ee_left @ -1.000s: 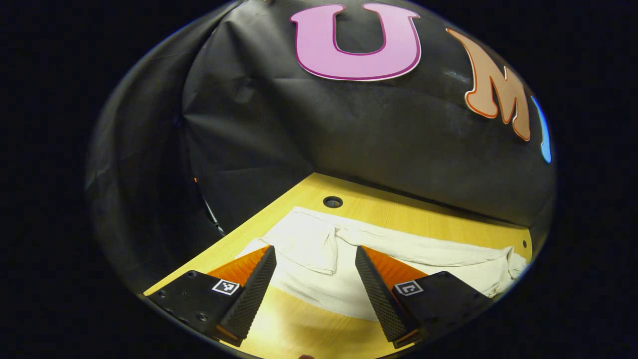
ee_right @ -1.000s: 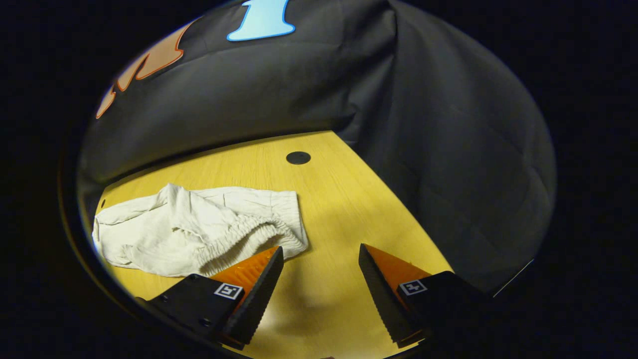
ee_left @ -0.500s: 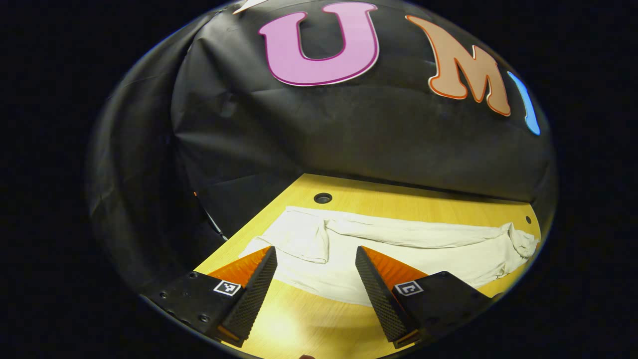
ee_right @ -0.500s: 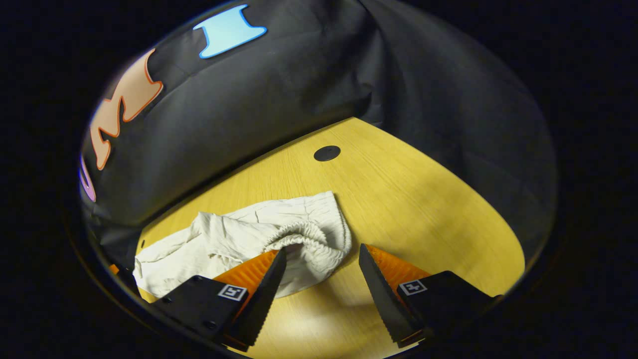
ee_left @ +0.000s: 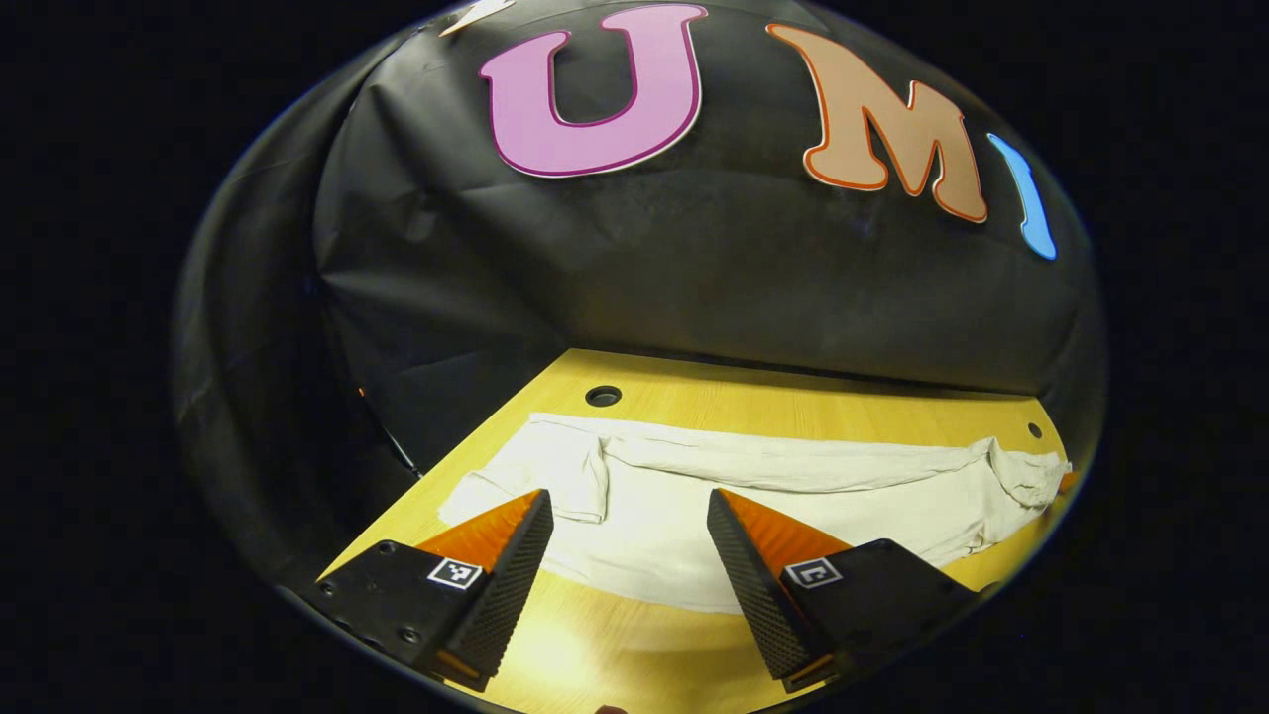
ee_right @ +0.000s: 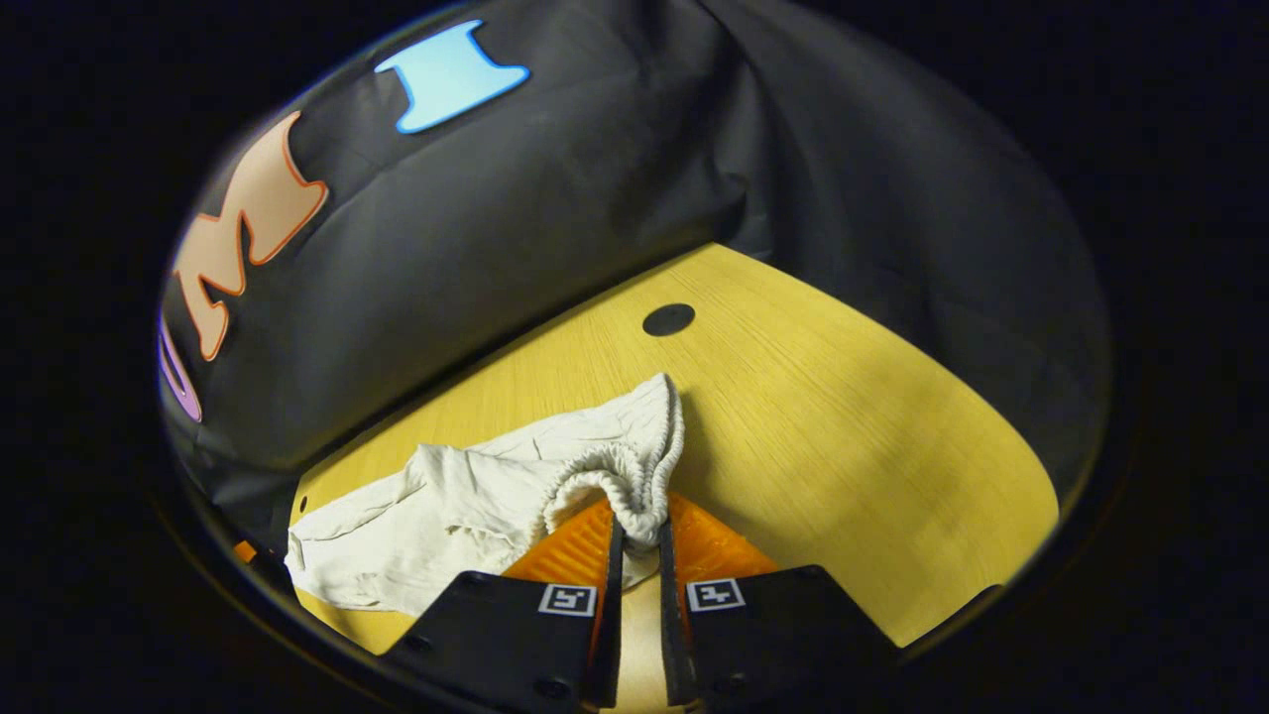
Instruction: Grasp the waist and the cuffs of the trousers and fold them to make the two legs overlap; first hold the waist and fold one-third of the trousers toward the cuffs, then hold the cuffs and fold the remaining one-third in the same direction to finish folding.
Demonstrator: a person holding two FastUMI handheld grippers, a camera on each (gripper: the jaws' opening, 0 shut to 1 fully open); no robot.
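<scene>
One pair of white trousers (ee_left: pixel 793 486) lies stretched across a yellow wood-grain table (ee_left: pixel 872 412), the cloth soft and creased. In the left gripper view the cuff end (ee_left: pixel 540 466) is folded over near a round dark hole (ee_left: pixel 603 396) in the tabletop, and the left gripper (ee_left: pixel 627 516) hovers just above it with its ribbed, wedge-shaped fingers spread wide, nothing between them. In the right gripper view the gathered elastic waist (ee_right: pixel 634 476) bunches up into a ruffled ridge, and the right gripper (ee_right: pixel 635 540) is pinched together on that waistband edge, both fingers pressing the fabric
</scene>
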